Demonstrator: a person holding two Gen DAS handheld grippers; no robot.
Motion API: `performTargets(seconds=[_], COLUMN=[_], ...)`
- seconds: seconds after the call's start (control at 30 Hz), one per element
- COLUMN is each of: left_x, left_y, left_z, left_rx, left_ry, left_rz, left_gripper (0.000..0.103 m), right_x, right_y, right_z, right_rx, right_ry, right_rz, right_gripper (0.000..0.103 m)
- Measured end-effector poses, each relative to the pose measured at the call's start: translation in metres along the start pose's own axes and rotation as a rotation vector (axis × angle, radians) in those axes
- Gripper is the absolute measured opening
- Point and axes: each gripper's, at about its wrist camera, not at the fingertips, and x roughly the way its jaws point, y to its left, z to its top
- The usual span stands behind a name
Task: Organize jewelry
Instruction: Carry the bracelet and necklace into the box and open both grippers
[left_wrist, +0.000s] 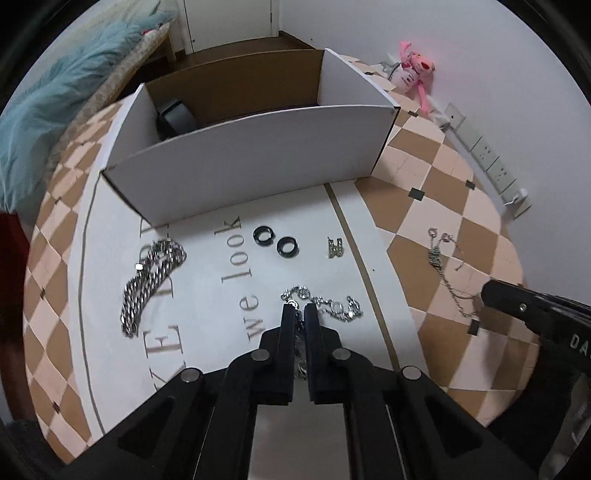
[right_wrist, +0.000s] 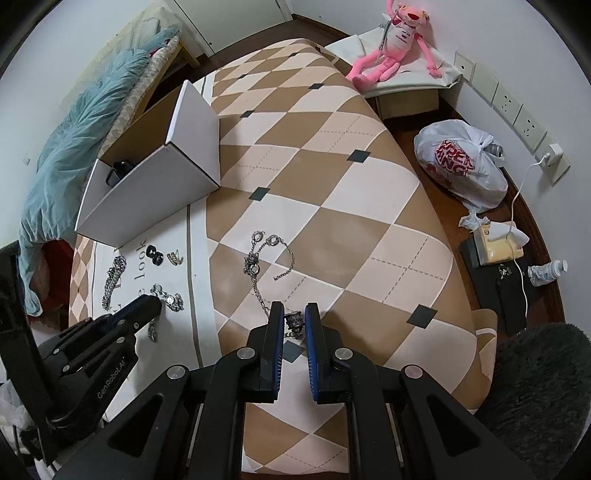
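- Left gripper (left_wrist: 300, 308), low in the centre of the left wrist view, is seen with its jaws drawn close around one end of a sparkly silver bracelet (left_wrist: 334, 303); part of the chain shows in the narrow gap, so it is judged to be pinched.
- Right gripper (right_wrist: 294, 309), low in the centre of the right wrist view, is seen with its jaws narrowed around a small dark pendant (right_wrist: 295, 319) on the end of a thin silver necklace (right_wrist: 258, 266); whether the pads actually press it cannot be told.
- A white cardboard box (left_wrist: 251, 151) is seen in the upper half of the left wrist view, open at the top. Only one dark object (left_wrist: 175, 116), perhaps a watch, is seen inside it, at its upper left.
- Still lying outside the box, on a white lettered mat (left_wrist: 207, 280), are a chunky silver chain (left_wrist: 151, 284) at the left, two black rings (left_wrist: 275, 240) in the middle, and a small gold charm (left_wrist: 335, 248) just right of them.
- The thin necklace is spread on the checked tan and cream cloth (right_wrist: 332, 184), well apart from the box.
- Progress is judged to be early: nearly all pieces remain to be put away, two of them now being taken up.
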Motion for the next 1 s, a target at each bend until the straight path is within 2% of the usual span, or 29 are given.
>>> performTargets(seconds=[0.23, 0.33, 0.5, 0.7, 0.87, 1.0], left_x=[-0.053, -0.072, -0.099, -0.132, -0.155, -0.152], left_y=[0.033, 0.04, 0.041, 0.043, 0.05, 0.064], left_z=[-0.016, -0.01, 0.01, 0.044, 0.079, 0.108], left_rx=[-0.117, -0.14, -0.149, -0.142, -0.124, -0.123], left_ry=[-0.061, -0.093, -0.141, -0.22, -0.284, -0.293], left_rz=[-0.101, -0.121, -0.155, -0.197, -0.2, -0.189], left_gripper=[0.003, 0.003, 0.003, 0.003, 0.003, 0.003], right_x=[-0.025, -0.035, -0.057, -0.103, -0.137, -0.145], right_y=[0.004, 0.008, 0.026, 0.071, 0.111, 0.141], right_z=[0.008, 0.013, 0.025, 0.052, 0.086, 0.113], right_rx=[-0.003, -0.006, -0.043, -0.152, -0.235, -0.299], right_ry=[-0.043, -0.056, -0.082, -0.151, -0.206, -0.237], right_rz=[0.036, 0.055, 0.097, 0.16, 0.207, 0.2], right_gripper=[0.012, 0.012, 0.012, 0.012, 0.012, 0.012])
